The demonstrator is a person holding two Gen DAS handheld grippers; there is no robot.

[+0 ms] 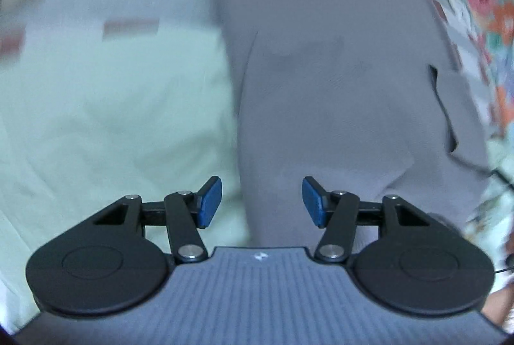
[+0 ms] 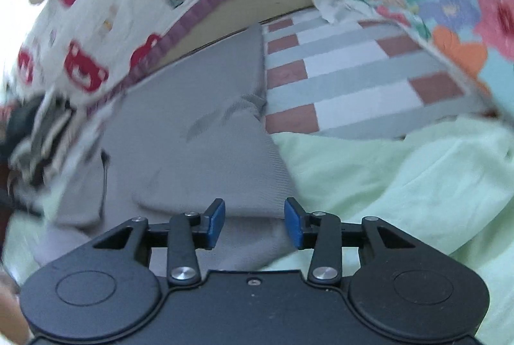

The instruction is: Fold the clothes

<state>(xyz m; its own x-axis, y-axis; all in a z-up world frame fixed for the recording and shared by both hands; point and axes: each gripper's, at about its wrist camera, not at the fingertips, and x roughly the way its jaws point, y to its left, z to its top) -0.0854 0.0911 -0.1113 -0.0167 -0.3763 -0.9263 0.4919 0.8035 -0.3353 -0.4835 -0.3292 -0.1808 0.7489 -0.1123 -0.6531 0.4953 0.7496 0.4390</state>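
Grey knit, the garment (image 2: 199, 152) lies flat on the bed's pale green sheet (image 2: 401, 184), layers already doubled over at its near edge: partly folded, or being laid out, you can't tell which. Your left claw (image 1: 261, 203) and right claw (image 2: 253, 223) both gape above it, gripping nothing.

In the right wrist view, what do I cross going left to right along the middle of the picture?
Dark jumbled clothing pile → grey knit garment lying flat → checked sheet of red-brown, white and grey-green squares → pale green cloth toward the lower right. The open right gripper sits over the garment's near edge.
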